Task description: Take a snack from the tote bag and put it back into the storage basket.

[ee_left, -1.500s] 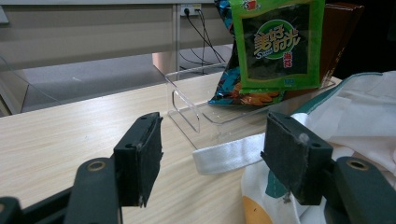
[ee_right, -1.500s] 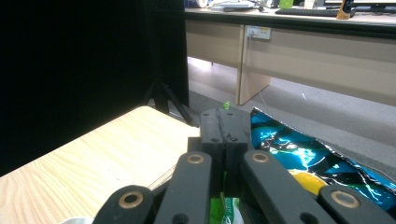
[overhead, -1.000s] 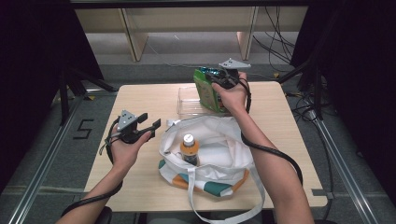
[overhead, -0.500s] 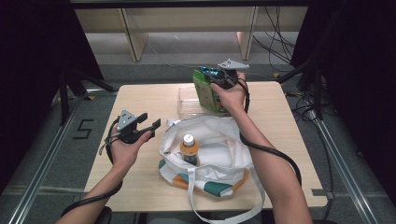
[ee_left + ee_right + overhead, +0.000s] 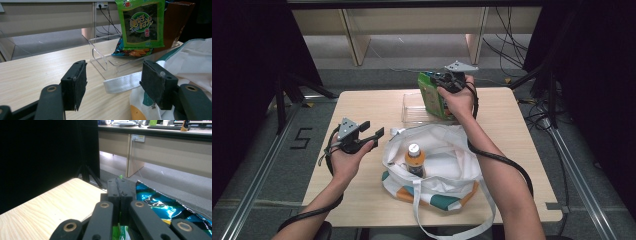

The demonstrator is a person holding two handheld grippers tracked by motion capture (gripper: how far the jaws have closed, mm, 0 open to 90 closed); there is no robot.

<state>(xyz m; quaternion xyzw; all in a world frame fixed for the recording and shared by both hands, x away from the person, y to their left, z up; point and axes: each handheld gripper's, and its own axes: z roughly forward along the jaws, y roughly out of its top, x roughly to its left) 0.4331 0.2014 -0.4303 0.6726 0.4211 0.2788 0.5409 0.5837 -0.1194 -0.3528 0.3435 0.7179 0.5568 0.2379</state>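
Green foil seaweed snack packet: far side of worktop, lifted over clear plastic tray. Right gripper jaws pinch its top edge. Likely light, crinkly, slippery; grip the seam. Left gripper jaws spread, empty.

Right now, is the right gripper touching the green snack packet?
Touching. In the right gripper view the right gripper has its fingers pressed shut on the top edge of the green snack packet; the high view shows it lifted over the clear bin.
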